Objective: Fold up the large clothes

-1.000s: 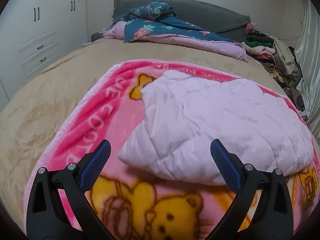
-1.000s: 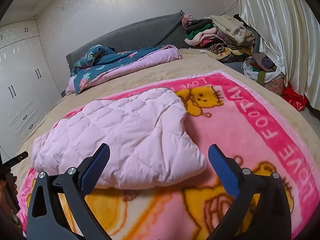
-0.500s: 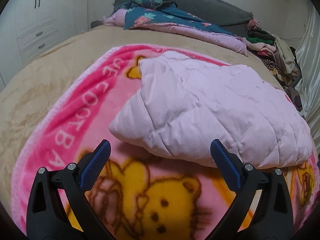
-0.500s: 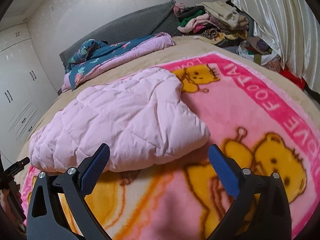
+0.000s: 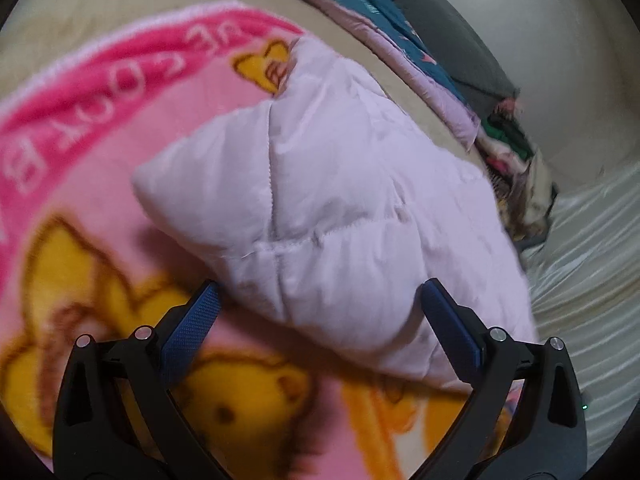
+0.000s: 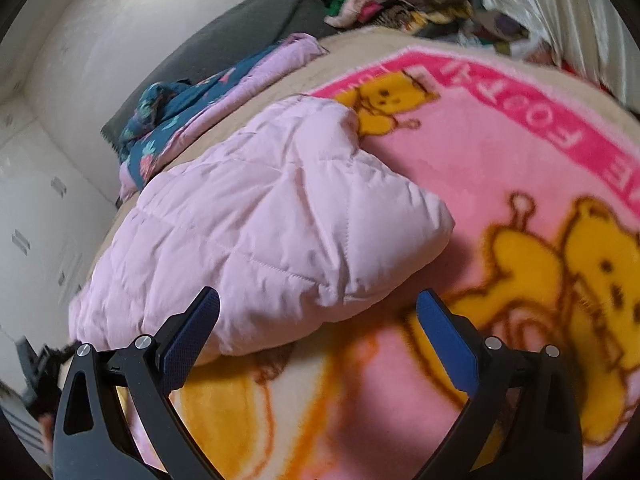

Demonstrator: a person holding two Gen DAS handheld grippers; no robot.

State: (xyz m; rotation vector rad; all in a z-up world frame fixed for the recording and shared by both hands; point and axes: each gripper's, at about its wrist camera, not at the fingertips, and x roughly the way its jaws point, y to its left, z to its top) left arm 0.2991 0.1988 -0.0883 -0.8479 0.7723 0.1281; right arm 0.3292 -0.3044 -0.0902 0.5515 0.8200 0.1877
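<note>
Garment: quilted pale-pink jacket (image 5: 328,200), folded into a thick pad, lies on the pink bear blanket (image 5: 120,208) spread over the bed.
Garment, right view: same jacket (image 6: 256,232), with its near edge just ahead of the fingers and its bulk running up and to the left.
Long axis: runs roughly side to side across the two views; one blunt corner points to the left in the left wrist view, the other to the right in the right wrist view.
Left gripper (image 5: 318,316): jaws spread wide, nothing between them; the near hem of the jacket sits directly ahead, between the two blue pads (image 5: 192,328).
Right gripper (image 6: 318,318): jaws likewise spread wide and empty; the left pad (image 6: 188,336) overlaps the jacket's near edge in the picture, while the right pad is over bare blanket (image 6: 520,184).
Contact: whether any pad touches the fabric cannot be told.
Nearer hand: judged about equal; each gripper faces its own end of the near edge.
Step in hand: judged an approach to seize the near edge at both ends for a further fold.
Risk: padded layers may slip apart if only the top layer is pinched.
Surroundings: floral quilt (image 6: 180,120) and heaped clothes (image 6: 400,4) lie well apart at the far end.
Image quality: motion blur, fine detail uncertain.
</note>
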